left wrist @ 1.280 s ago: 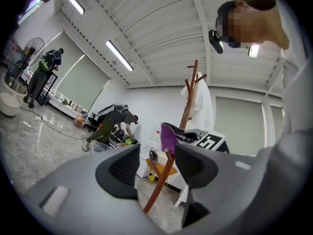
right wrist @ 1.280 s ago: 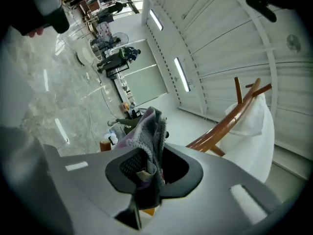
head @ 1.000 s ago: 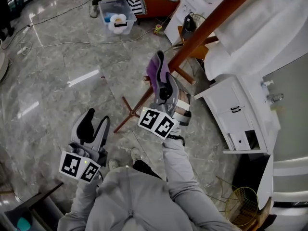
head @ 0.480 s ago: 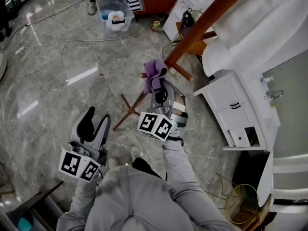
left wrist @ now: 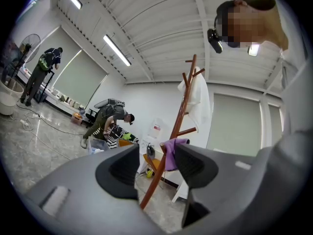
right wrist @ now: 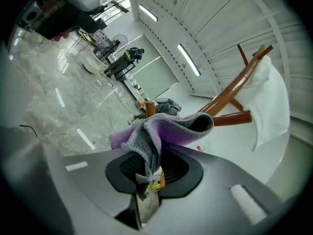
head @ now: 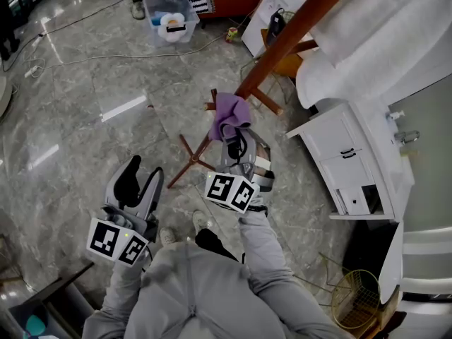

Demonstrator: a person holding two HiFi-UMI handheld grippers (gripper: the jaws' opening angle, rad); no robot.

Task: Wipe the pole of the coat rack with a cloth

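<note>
The coat rack's brown wooden pole [head: 296, 30] slants from the top right down to its feet on the floor. My right gripper [head: 233, 134] is shut on a purple and grey cloth [head: 229, 113], which lies against the pole low down, just above the legs. In the right gripper view the cloth [right wrist: 161, 131] bunches over the jaws, with the pole [right wrist: 230, 94] behind it. My left gripper [head: 138, 182] hangs open at the lower left, away from the rack, nothing between its jaws. In the left gripper view the pole [left wrist: 168, 153] and cloth [left wrist: 171, 153] show beyond the open left gripper [left wrist: 155, 169].
A white garment [head: 374, 34] hangs on the rack at the upper right. A white cabinet [head: 353, 168] stands to the right. A clear plastic bin [head: 168, 18] and cables lie on the marble floor at the back. A wire basket [head: 353, 302] sits at the lower right. People work in the distance [left wrist: 105, 119].
My right gripper has carried the cloth along the pole, from a spot left of the pole onto the pole itself. The left gripper has stayed in place.
</note>
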